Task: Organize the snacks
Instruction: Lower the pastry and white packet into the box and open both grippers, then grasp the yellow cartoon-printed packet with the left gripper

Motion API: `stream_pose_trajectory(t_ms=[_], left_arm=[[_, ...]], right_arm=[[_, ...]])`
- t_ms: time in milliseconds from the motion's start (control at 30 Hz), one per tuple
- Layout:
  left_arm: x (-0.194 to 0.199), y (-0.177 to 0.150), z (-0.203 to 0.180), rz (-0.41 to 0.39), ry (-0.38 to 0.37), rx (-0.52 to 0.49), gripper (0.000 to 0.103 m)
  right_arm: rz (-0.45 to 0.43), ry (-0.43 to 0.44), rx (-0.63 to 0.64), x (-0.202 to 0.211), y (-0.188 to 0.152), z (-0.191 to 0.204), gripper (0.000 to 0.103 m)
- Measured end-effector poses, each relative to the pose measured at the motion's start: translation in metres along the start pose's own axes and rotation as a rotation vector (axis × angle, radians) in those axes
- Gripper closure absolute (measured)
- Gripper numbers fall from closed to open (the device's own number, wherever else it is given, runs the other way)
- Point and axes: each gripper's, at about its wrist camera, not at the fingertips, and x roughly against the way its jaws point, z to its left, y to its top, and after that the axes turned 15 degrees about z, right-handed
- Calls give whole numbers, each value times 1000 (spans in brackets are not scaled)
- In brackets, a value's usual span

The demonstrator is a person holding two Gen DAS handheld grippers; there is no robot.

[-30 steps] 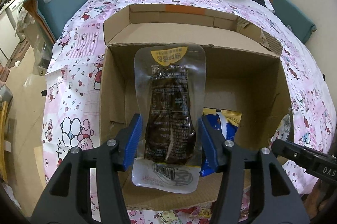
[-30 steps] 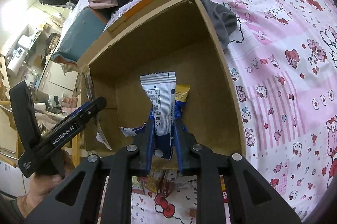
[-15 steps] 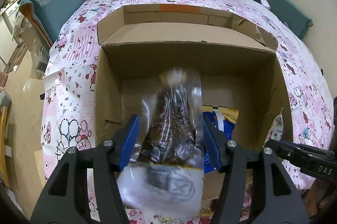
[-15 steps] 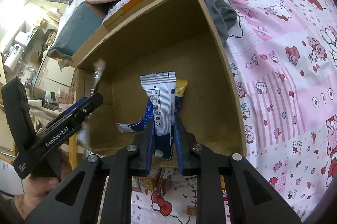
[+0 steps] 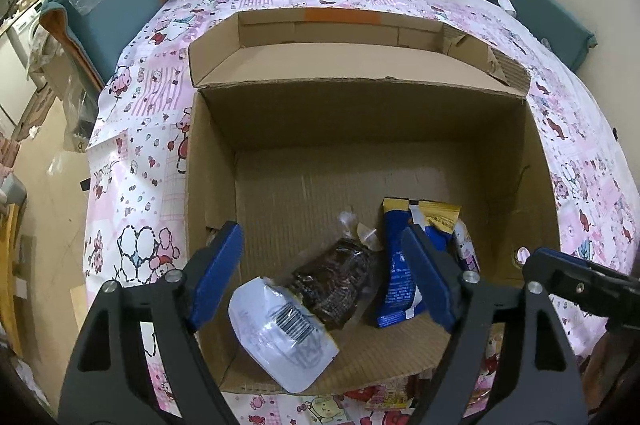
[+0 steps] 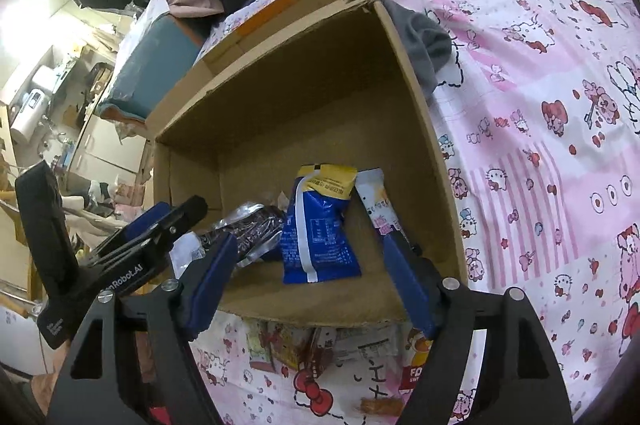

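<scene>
Clear pouch point(image 5: 304, 305) of dark snack lies in your cardboard box point(image 5: 536, 161) beside blue packet point(image 6: 318, 229); both grippers point(image 5: 320, 277) point(image 6: 308, 281) spread wide, empty.

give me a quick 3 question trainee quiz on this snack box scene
1. True or false: the left gripper is shut on the clear pouch.
2. Which packet in the cardboard box stands between the clear pouch and the white packet? A) blue packet B) red can C) green bottle
3. Fill in: the right gripper is ____.

Key
1. False: it is open, and the pouch lies in the box.
2. A, the blue packet.
3. open
</scene>
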Motion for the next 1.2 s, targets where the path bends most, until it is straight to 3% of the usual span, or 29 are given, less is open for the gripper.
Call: stream_pose_trajectory(t_ms=[400,567,933,1200], left_arm=[[31,-16,4,-48,-28,1,24],[43,-31,11,-66,-2,5,24],[56,-68,24,-53,16,24,24],[55,-105,35,14,4,54,24]], right_arm=[[-29,-17,-18,15,-11,-1,25],[-29,-23,-34,23,-25,-5,25],[-20,-12,-2,35,-60,7,25],[12,7,-42,33,-92,-1,25]])
